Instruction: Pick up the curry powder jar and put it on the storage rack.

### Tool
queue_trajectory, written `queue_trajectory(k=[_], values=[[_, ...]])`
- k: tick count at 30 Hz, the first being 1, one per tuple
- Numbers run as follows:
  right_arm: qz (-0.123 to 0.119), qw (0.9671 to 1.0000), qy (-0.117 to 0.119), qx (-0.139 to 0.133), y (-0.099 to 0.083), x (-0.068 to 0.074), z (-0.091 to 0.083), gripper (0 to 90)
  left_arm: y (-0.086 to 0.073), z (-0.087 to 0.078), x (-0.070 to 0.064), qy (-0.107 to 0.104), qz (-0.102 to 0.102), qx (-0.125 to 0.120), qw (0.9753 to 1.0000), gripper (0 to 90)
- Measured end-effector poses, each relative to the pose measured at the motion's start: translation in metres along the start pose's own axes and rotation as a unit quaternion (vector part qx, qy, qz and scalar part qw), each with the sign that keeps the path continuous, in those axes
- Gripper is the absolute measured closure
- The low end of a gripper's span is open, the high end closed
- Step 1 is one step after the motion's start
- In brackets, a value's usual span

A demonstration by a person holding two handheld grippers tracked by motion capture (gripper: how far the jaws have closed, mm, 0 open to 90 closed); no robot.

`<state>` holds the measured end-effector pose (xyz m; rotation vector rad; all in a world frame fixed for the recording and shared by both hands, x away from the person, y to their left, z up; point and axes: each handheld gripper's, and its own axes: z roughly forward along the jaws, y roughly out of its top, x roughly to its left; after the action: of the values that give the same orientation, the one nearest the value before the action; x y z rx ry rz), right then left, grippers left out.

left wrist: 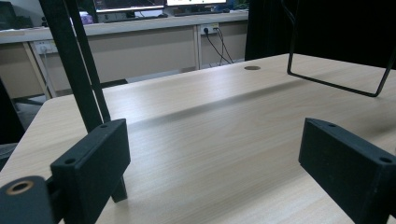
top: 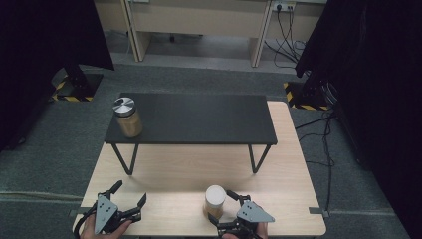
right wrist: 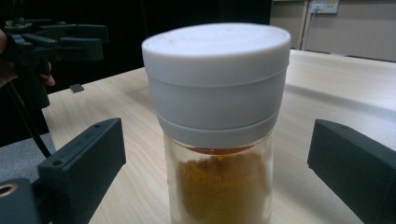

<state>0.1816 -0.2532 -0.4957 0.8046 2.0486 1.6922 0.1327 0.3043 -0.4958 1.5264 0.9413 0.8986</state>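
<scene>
1. We see the white-lidded jar (top: 215,200) standing upright on the light wooden table (top: 179,174), low and a little right of centre in the high view, just left of the right gripper (top: 226,209).
2. In the right gripper view the jar (right wrist: 217,140) sits between the two black jaws, which stand apart with a gap on each side; nothing is clamped yet.
3. The left gripper (top: 127,199), at the lower left of the high view, also has its jaws spread, and its own view shows bare tabletop between them.
4. We judge the jar stiff and breakable: the clear wall looks like glass or hard plastic, so it will not give under the pads, and a tumble could crack it.
5. The smooth wall may be slippery, and the orange-brown powder inside adds some weight low down, though we expect the load to be modest.
6. We would take hold on the clear body just under the white lid (right wrist: 217,70), or across the ribbed lid band, squarely and level, closing gently.
7. A second jar with a metal lid (top: 127,117) stands on the black shelf (top: 199,119), upper left of it.
</scene>
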Motion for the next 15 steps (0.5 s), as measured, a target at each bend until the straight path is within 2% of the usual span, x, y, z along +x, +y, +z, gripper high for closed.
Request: queue_trajectory(k=[3, 7, 15], values=[[-0.012, 0.9999, -0.002, 0.009, 0.0017, 0.0000, 0.0030, 4.5, 0.0001, 0.0026, -0.0016, 0.000, 0.002, 0.003, 1.0000, 8.2], [-0.010, 0.9999, -0.002, 0.013, 0.0027, -0.0026, 0.0062, 4.5, 0.0008, 0.0038, -0.0027, -0.003, 0.004, 0.008, 1.0000, 8.2], [-0.018, 0.9997, -0.010, 0.016, 0.0072, 0.0036, 0.0098, 7.2, 0.0016, 0.0050, -0.0010, -0.002, -0.008, 0.000, 1.0000, 8.2]])
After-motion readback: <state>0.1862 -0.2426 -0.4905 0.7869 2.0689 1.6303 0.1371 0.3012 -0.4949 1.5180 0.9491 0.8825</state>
